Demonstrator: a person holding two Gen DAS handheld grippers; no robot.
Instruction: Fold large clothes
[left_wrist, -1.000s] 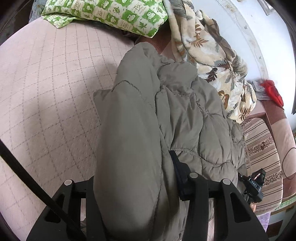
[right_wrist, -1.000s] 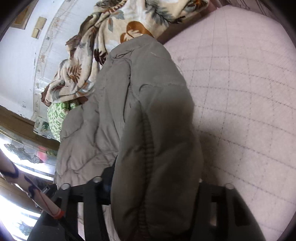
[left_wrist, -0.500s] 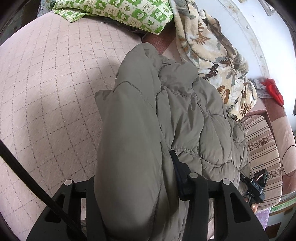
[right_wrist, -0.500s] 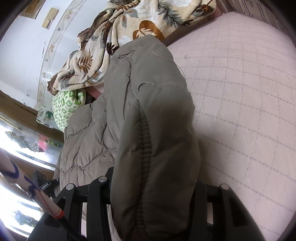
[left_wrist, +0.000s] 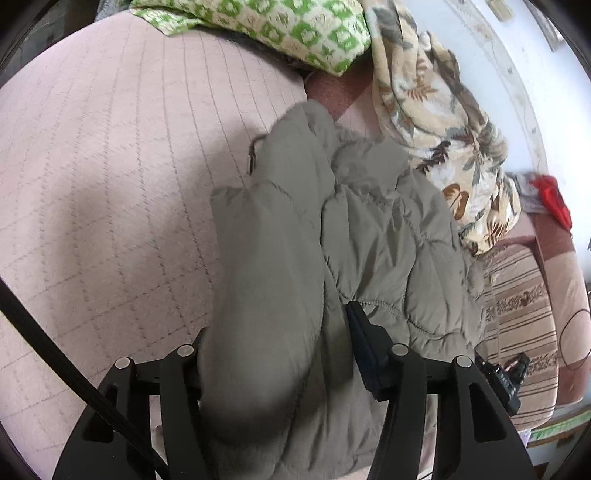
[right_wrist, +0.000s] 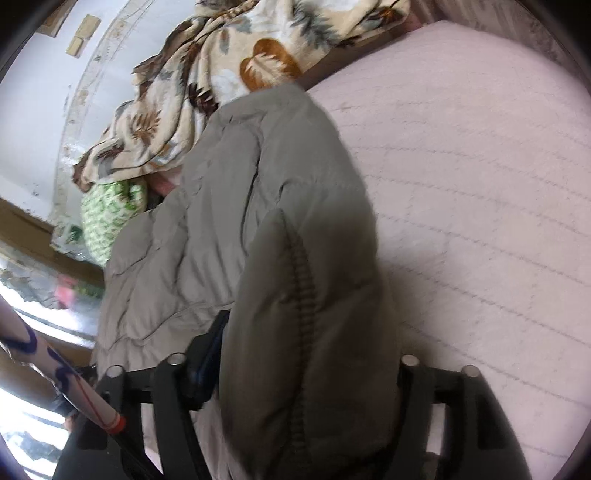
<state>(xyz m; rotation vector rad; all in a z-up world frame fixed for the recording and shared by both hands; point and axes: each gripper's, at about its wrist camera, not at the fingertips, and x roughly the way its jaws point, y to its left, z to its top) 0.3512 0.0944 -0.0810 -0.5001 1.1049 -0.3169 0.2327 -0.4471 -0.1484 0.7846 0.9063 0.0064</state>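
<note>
A puffy olive-grey quilted jacket (left_wrist: 369, 229) lies bunched on a pink quilted bed cover (left_wrist: 110, 147). A thick fold of it runs between the fingers of my left gripper (left_wrist: 277, 325). Those jaws are opening, and the right pad (left_wrist: 364, 350) stands a little off the fold, while the left finger is hidden behind fabric. In the right wrist view the same jacket (right_wrist: 258, 206) bulges through my right gripper (right_wrist: 310, 332). Its jaws are opening too, with a fold and its ribbed seam filling the gap.
A leaf-print blanket (left_wrist: 443, 129) and a green-patterned cloth (left_wrist: 295, 29) are heaped at the head of the bed. A striped cushion (left_wrist: 524, 314) and something red (left_wrist: 554, 199) lie to the right. Bare bed cover (right_wrist: 480, 184) lies beside the jacket.
Both grippers' fingers have spread wider around the jacket folds, and the fabric between them sits looser. Both views have shifted slightly over the bed.
</note>
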